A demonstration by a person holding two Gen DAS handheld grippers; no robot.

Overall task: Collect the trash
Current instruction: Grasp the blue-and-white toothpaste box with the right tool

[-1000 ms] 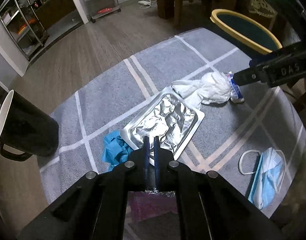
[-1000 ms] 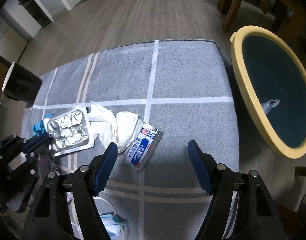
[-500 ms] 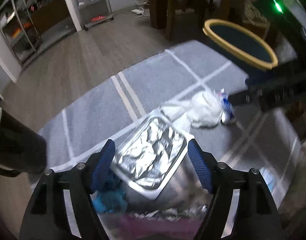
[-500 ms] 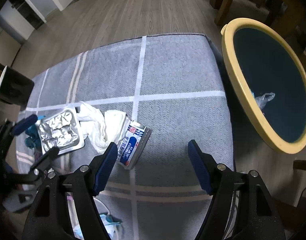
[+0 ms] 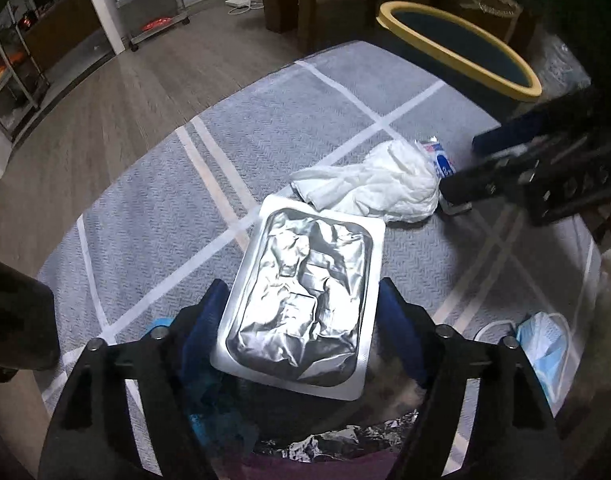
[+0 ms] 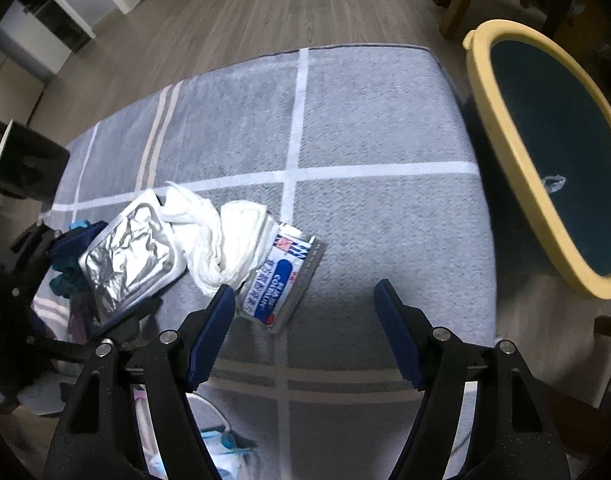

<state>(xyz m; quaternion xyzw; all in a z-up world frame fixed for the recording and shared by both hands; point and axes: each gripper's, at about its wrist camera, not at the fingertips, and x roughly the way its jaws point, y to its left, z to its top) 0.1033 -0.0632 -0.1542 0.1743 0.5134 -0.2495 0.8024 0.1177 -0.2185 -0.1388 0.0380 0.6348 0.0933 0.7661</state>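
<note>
Fingers (image 5: 203,320) of the left gripper (image 5: 301,316) are spread wide on either side of the foil tray (image 5: 301,300), and whether they touch it cannot be told; nothing is clamped. Fingers (image 6: 209,320) of the right gripper (image 6: 305,320) are likewise held apart, empty, above the table (image 6: 385,120), just short of the printed packet (image 6: 281,280).

Little of the task is judged to be done. One small clear scrap (image 6: 553,184) is seen inside the yellow-rimmed bin (image 6: 489,120), which stands off the table's far right corner. Left on the table are the foil tray, a crumpled white tissue (image 6: 221,240) touching both tray and packet, a blue glove (image 5: 217,400) near the left edge under the tray's near end, a face mask (image 5: 545,348) near the near right corner, and some purple and foil wrapping (image 5: 329,440) at the near edge.

The tray's long axis is seen running from the near edge toward the far edge, leaning slightly right, its crinkled foil side up. The packet's long axis is laid diagonally, its far end toward the bin.
</note>
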